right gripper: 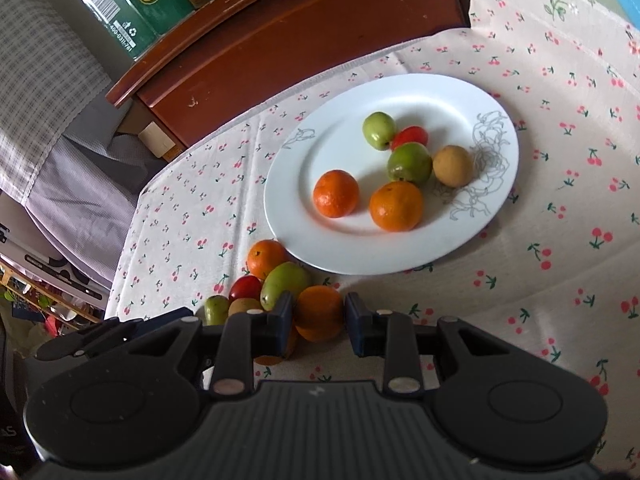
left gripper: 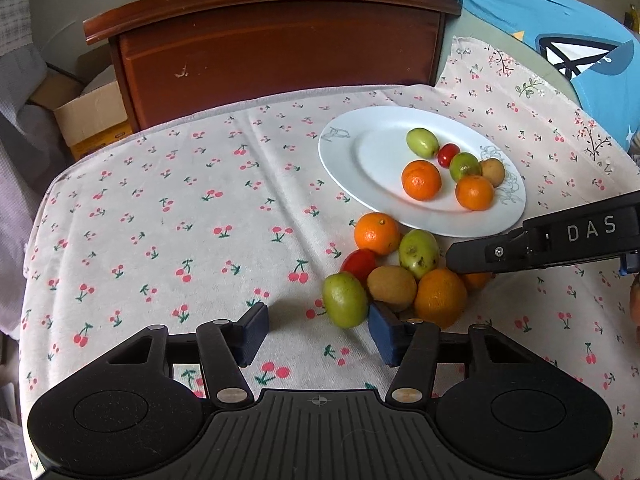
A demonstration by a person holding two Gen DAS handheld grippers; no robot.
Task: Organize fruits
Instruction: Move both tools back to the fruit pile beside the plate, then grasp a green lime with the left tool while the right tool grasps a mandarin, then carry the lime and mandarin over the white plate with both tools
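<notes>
A white plate (left gripper: 344, 160) (right gripper: 296, 184) on the cherry-print cloth holds two oranges, two green fruits, a red tomato and a brown kiwi. In front of it lies a loose pile: an orange (left gripper: 376, 234), a green fruit (left gripper: 418, 254), a tomato (left gripper: 358, 264), a kiwi (left gripper: 392, 288), a small green fruit (left gripper: 345, 300) and a large orange (left gripper: 440, 296). My left gripper (left gripper: 320, 330) is open, and the small green fruit sits just ahead of its right finger. My right gripper (right gripper: 320, 318) is shut on an orange (right gripper: 320, 310) at the pile's near edge. Its finger (left gripper: 472, 260) reaches in from the right.
A dark wooden cabinet (left gripper: 280, 52) stands behind the table with a green carton (right gripper: 120, 4) on top. A cardboard box (left gripper: 92, 116) sits on the floor at the left. A blue cushion (left gripper: 560, 32) lies at the back right. The cloth (left gripper: 160, 220) spreads bare to the left.
</notes>
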